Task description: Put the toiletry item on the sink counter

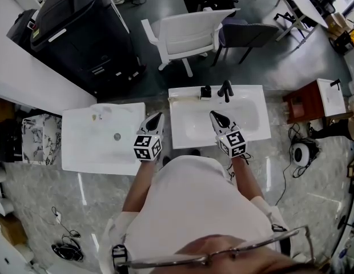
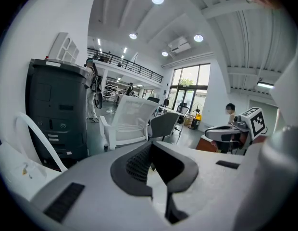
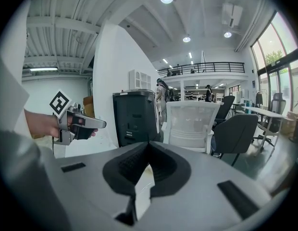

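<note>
I stand at a white sink counter (image 1: pixel 180 137) with a basin, a black faucet (image 1: pixel 225 89) and a small dark item (image 1: pixel 205 92) beside it on the back rim. My left gripper (image 1: pixel 158 116) hovers over the counter's left edge. Its jaws (image 2: pixel 151 146) meet at the tips with nothing between them. My right gripper (image 1: pixel 213 115) hangs over the basin, and its jaws (image 3: pixel 149 144) also meet, empty. Each gripper shows in the other's view: the right gripper (image 2: pixel 221 132) and the left gripper (image 3: pixel 98 124). A second white basin top (image 1: pixel 80 147) lies to the left with a small yellowish speck (image 1: pixel 96 117) on it.
Behind the sinks stand a large black machine (image 1: pixel 80 27), a white chair (image 1: pixel 191 33) and a dark chair (image 1: pixel 245 36). A red-brown cabinet (image 1: pixel 302 103) and a round device (image 1: pixel 303 152) with cables sit at the right. More cables (image 1: pixel 65 247) lie on the floor at the lower left.
</note>
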The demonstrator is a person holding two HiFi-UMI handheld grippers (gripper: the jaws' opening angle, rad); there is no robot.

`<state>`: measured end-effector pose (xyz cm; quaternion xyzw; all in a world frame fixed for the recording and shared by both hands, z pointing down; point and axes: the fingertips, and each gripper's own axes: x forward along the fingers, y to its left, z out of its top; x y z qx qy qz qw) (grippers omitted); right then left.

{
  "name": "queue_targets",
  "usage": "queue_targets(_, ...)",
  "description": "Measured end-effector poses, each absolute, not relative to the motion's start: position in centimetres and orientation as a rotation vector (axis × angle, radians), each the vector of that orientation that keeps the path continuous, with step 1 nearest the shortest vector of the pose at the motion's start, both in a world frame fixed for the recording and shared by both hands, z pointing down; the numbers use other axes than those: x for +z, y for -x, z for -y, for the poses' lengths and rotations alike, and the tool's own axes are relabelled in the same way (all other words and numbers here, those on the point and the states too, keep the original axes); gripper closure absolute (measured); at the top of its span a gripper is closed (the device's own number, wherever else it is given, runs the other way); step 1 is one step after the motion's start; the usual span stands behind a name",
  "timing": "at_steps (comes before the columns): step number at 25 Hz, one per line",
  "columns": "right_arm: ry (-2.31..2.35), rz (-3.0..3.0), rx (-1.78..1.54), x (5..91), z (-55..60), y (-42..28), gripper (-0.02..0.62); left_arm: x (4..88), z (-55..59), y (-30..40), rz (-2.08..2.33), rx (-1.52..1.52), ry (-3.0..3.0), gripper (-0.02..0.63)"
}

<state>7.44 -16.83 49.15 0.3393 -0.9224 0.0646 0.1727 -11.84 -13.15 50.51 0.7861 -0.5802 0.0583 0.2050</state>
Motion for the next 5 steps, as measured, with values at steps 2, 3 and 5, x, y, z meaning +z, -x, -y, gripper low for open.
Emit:
queue_targets(2,-0.959,2.619,0.185,49.04,16.79,-7.25,0.589,50.45,13.13,11.93,1.616,0.161,-2.191,0.603)
queue_targets(3,-0.958,2.620,0.187,49.00,16.79,-7.16,0.589,50.42,13.14,11.96,1.615,0.159,-2.190,0.603)
queue_targets(5,-0.956,2.622,0.190,48.93,16.81,-6.99,0.589,50.38,13.15,12.02,1.613,0.153,-2.188,0.603)
